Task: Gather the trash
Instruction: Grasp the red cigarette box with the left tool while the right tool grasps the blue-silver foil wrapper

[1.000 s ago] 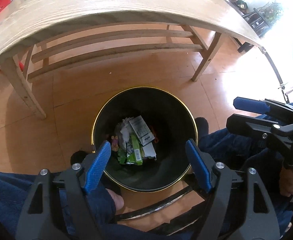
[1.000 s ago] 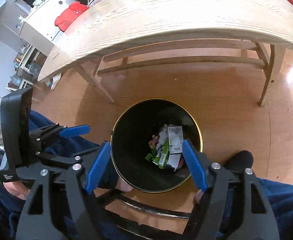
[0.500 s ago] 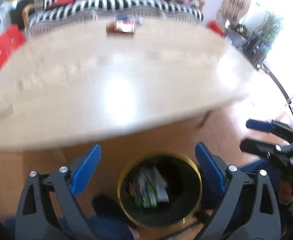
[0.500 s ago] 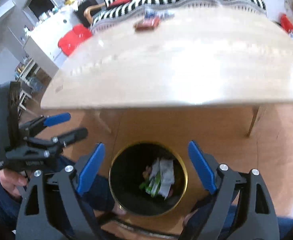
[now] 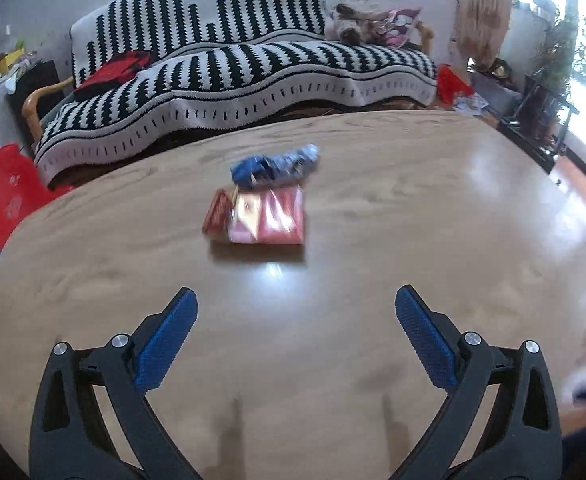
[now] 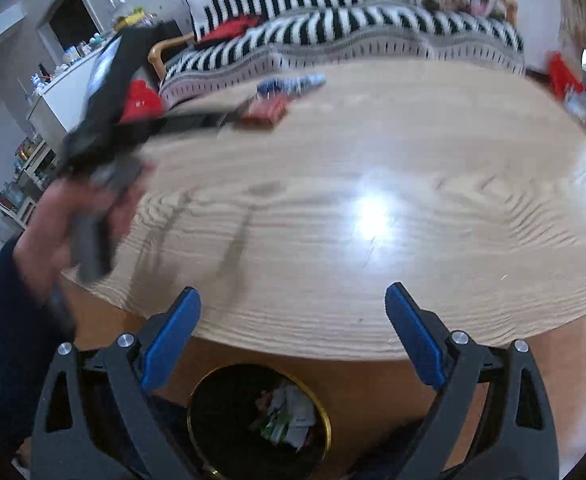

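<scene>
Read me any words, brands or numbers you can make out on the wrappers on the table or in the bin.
None can be read.
Red packet: print blurred by motion.
Blue wrapper: blurred.
Wrappers in the black bin: too small and dark to read.

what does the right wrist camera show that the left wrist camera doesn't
Only the right wrist view shows the black bin on the floor with wrappers inside, plus the left gripper reaching over the table, blurred. Only the left wrist view shows its own open left gripper close up and the window plants. Both share the wooden table, the red packet, the blue wrapper and the striped sofa.
</scene>
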